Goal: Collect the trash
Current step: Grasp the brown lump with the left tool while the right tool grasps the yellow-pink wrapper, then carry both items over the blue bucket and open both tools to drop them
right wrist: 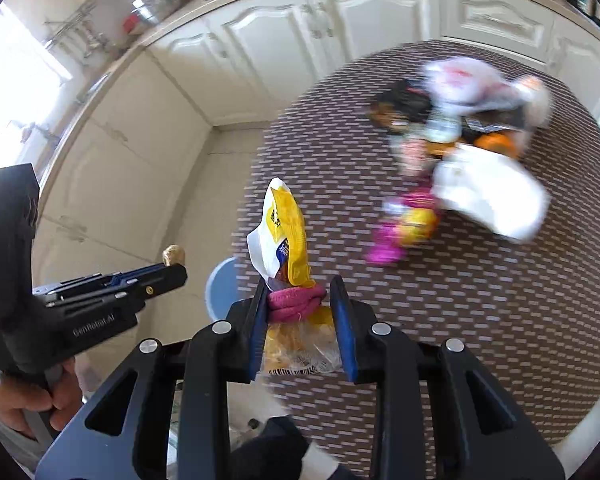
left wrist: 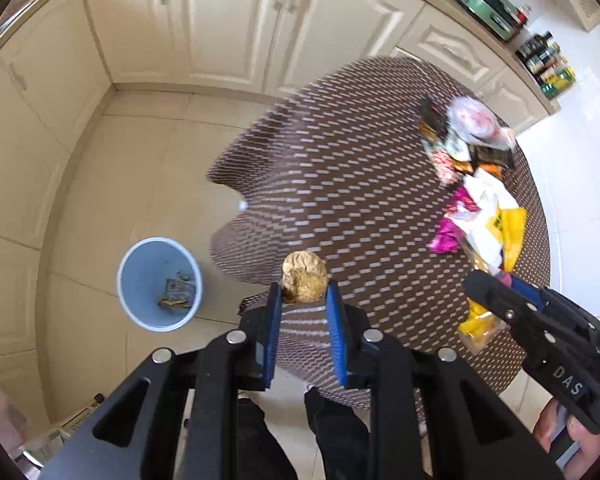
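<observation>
Bin (left wrist: 159,283): it stands on the floor to your left of the table (left wrist: 340,208), well apart from both loads, with one wrapper already at the bottom.
Left gripper (left wrist: 304,300): your jaws are closed on a crumpled brown wad (left wrist: 304,277), pinched only at its lower edge; most of it sticks out past the fingertips. It hangs over the table's near edge, not yet over the bin.
Right gripper (right wrist: 300,300): your jaws clamp a yellow bag (right wrist: 286,236) together with a pink bundle (right wrist: 296,302); clear plastic trails back between the fingers. This load is over the table edge too, with the bin partly hidden behind it.
Pile (left wrist: 472,168): more wrappers and bags lie heaped on the far right of the table, untouched by either gripper.
Risk, wad: your hold looks shallow, so a quick swing toward the bin could shake it loose onto the floor.
Risk, bag: you grip two things at once; the floppy yellow top could catch the rim or drape outside the bin when you let go, and the pink bundle may slip out first.
Risk, crowding: the grippers sit near each other, and the bin mouth looks narrow for both, so take one at a time.
Risk, blur: the table and pile are smeared, so you appear to be moving fast.
</observation>
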A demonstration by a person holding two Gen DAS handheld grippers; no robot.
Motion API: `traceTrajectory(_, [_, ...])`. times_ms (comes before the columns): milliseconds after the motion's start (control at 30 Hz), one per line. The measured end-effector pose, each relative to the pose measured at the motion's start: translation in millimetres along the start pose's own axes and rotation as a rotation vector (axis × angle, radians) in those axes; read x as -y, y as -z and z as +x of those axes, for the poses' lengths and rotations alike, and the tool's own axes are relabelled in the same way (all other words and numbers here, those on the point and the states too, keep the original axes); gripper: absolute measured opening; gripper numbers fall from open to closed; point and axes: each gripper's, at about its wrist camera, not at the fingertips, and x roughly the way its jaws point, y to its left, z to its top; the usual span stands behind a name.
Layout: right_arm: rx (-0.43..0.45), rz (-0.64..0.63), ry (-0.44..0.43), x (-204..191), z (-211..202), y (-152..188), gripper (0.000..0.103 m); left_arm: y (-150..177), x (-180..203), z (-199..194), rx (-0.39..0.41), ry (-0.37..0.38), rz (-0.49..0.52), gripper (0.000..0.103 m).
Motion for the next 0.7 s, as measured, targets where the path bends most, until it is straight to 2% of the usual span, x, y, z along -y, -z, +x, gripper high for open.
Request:
traceTrajectory(233, [-0.068,-0.105,-0.109,-98,71,-23,0.028,15,-97,-34,0.029,-0.066,-0.128,0.021])
traceTrajectory(367, [-0.099,-0.162,-0.152,-149,99,-31,0.028,25,-153,-56,0.056,-0.106,-0.209,0.021])
traceTrajectory(467, [-0.126,-0.196,-0.180,-185,118,-33,0.030,29,-182,-69,0.071,-0.126,-0.250,0.021])
traceTrajectory(600, [-0.162,-0.223,-0.168,-205,135,-30,0.031,34,-213,-81,0.090,-0.137,-0.300,0.021])
traceTrajectory(700, [-0.171,-0.233,-0.145,-213,145,-29,0.038,35,-228,-84,0.096,-0.144,-0.327,0.021])
